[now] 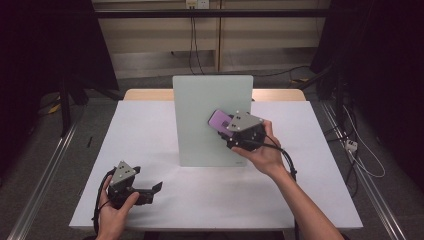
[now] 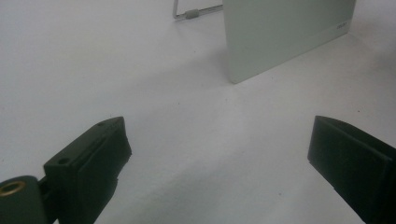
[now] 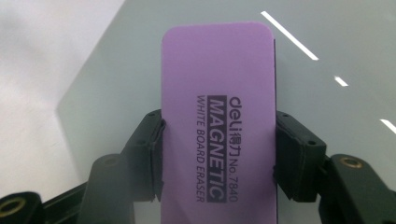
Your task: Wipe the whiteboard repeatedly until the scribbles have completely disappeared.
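Pinched by its long edges in the right tool (image 1: 231,131), purple eraser (image 3: 218,116) pressed flat against upright whiteboard (image 1: 200,130) for wiping; left tool (image 1: 152,190), spread empty, parked on counter (image 1: 300,200) left of whiteboard.

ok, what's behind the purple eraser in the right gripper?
The pale glass board stands behind the eraser, which the right gripper clamps by its long edges. The eraser hides the board surface directly behind it, so contact can't be confirmed.

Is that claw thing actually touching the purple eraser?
Touching. In the right gripper view, both black jaws of the right gripper press against the long sides of the purple eraser, no gap either side.
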Action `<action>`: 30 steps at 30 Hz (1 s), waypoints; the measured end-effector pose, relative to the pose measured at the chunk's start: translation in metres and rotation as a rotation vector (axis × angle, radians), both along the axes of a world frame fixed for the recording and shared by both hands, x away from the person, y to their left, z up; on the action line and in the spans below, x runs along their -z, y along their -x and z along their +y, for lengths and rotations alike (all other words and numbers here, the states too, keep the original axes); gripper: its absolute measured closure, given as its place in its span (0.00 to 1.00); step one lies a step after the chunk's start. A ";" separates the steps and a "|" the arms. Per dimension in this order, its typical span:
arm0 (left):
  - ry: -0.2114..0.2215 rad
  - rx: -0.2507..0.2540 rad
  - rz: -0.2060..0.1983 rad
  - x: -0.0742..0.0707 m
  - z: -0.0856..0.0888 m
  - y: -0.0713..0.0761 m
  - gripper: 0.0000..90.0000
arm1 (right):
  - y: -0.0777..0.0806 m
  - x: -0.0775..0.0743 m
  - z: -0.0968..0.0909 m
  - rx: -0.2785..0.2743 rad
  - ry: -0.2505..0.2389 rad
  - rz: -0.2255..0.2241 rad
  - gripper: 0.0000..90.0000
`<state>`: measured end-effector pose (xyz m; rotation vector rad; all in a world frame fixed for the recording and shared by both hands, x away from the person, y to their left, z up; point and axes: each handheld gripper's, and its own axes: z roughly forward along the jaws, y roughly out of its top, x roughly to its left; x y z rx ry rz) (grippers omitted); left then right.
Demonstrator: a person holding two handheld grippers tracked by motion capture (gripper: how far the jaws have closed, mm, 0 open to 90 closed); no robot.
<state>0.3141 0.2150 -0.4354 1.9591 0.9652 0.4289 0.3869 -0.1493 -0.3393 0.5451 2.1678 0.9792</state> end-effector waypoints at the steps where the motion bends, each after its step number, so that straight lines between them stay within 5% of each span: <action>1: -0.004 0.003 0.001 0.000 0.000 0.000 0.06 | -0.002 -0.005 -0.002 0.011 -0.006 -0.011 0.46; 6: 0.003 0.001 -0.001 0.000 0.001 0.001 0.06 | -0.007 -0.024 -0.012 0.068 -0.048 -0.058 0.46; 9: -0.002 0.002 0.001 0.000 0.001 0.001 0.06 | -0.005 -0.019 -0.012 0.071 -0.043 -0.064 0.46; 19: 0.005 0.005 0.017 0.002 0.002 0.000 0.06 | 0.017 0.045 0.013 -0.043 0.073 0.056 0.46; 24: -0.004 0.012 0.007 0.001 0.000 0.001 0.06 | 0.019 0.064 0.025 -0.092 0.061 0.113 0.46; 30: -0.002 0.014 0.012 0.001 -0.002 -0.001 0.06 | 0.022 0.087 0.056 -0.162 0.119 0.167 0.46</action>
